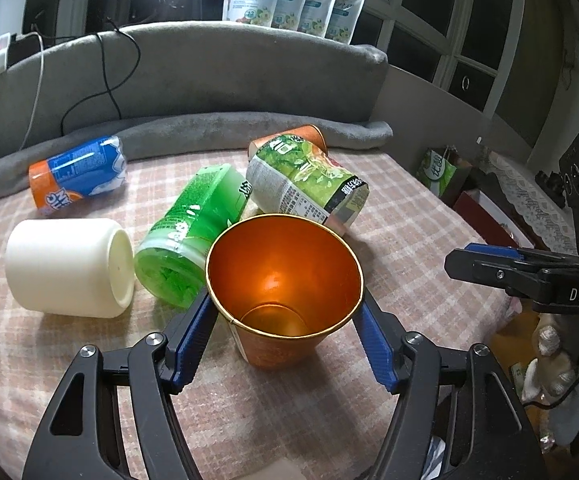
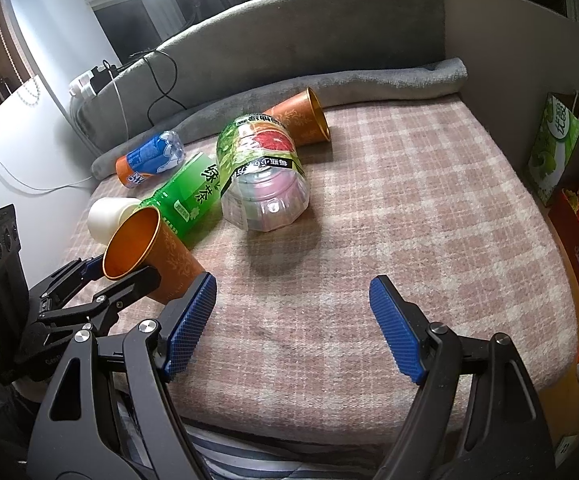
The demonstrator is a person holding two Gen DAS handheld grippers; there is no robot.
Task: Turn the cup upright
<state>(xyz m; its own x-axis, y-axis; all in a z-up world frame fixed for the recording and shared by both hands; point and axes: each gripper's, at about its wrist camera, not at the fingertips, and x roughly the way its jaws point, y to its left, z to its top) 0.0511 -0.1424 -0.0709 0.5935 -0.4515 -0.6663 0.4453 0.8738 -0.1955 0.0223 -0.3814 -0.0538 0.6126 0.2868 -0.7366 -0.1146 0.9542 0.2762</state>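
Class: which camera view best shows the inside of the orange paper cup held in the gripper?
The left wrist view: the orange paper cup opens toward the camera, base visible. The right wrist view shows its patterned side and rim edge-on.

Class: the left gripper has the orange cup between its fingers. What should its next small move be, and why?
Probably tilt the orange cup the rest of the way upright and set its base on the checked blanket. The left gripper clamps it below the rim, but the right wrist view shows it leaning, mouth toward the left gripper.
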